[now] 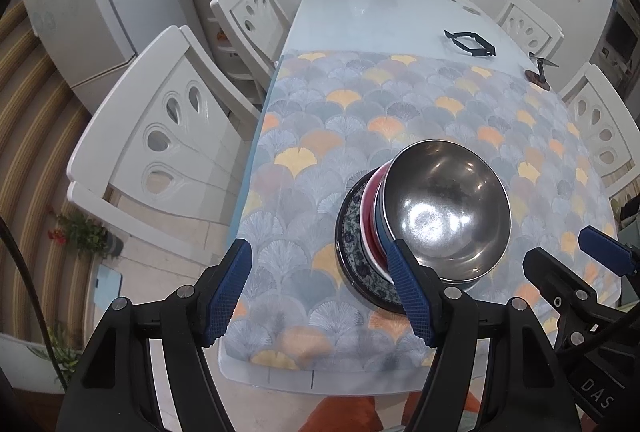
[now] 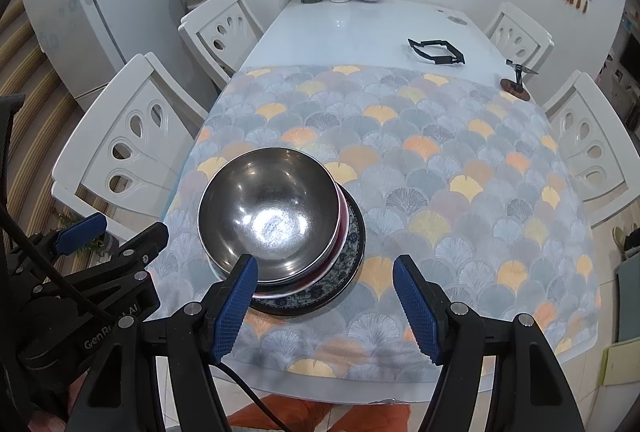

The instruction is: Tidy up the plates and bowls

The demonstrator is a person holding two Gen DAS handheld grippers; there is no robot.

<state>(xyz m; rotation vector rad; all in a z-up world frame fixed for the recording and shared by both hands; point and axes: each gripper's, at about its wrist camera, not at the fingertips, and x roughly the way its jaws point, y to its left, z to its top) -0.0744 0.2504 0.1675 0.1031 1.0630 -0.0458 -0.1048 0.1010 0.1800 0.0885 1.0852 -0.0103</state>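
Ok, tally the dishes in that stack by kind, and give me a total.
Steel bowl: 1
Red-sided bowl, nested under it: 1
Blue-patterned plate at the bottom: 1
Total: 3 that show; a blue band sits between the two bowls, but whether it is another dish I cannot tell.

Each claw is built from black moulded arms tipped with two blue fingers bearing a fine cross-hatched grip texture. On the left claw (image 1: 320,296), round silver screw heads are seen at the arm pivots, one pair per side. The same layout is repeated on the right claw (image 2: 325,302). White lettering, "GenRobot AI" as far as can be read, is printed on the left unit's body. "DAS" is marked on the right unit. Black cables are routed from the housings.
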